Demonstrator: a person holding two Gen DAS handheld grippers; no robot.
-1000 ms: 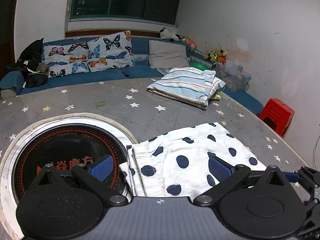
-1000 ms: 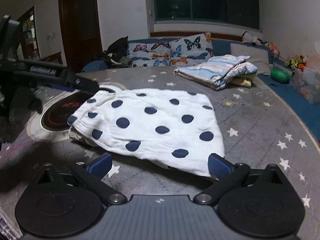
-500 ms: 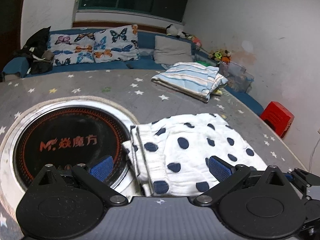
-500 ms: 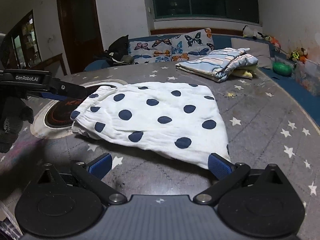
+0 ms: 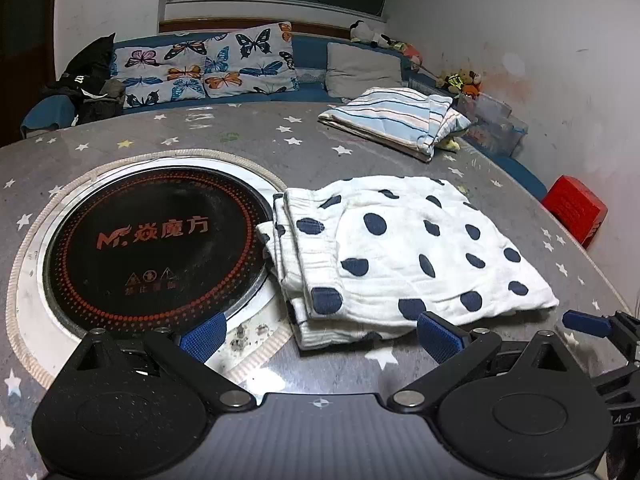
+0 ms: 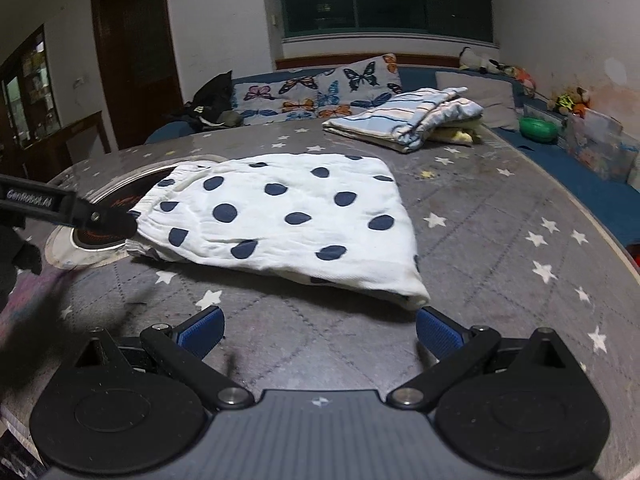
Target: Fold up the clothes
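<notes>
A white garment with dark blue dots (image 5: pixel 404 248) lies folded on the grey star-patterned table, its waistband end lapping the stove's rim. It also shows in the right wrist view (image 6: pixel 280 220). My left gripper (image 5: pixel 320 338) is open and empty, just short of the garment's near waistband corner. My right gripper (image 6: pixel 320 330) is open and empty, just short of the garment's near right corner. The left gripper's finger (image 6: pixel 80 210) shows at the garment's left end in the right wrist view.
A round black induction stove (image 5: pixel 148 240) is set into the table left of the garment. A folded blue-striped cloth (image 5: pixel 396 120) lies at the table's far side. A sofa with butterfly cushions (image 5: pixel 208 68) runs behind. A red stool (image 5: pixel 576 208) stands at the right.
Both grippers have drawn back toward the table's near edge and dipped lower. The dotted garment has stayed in place on the table.
</notes>
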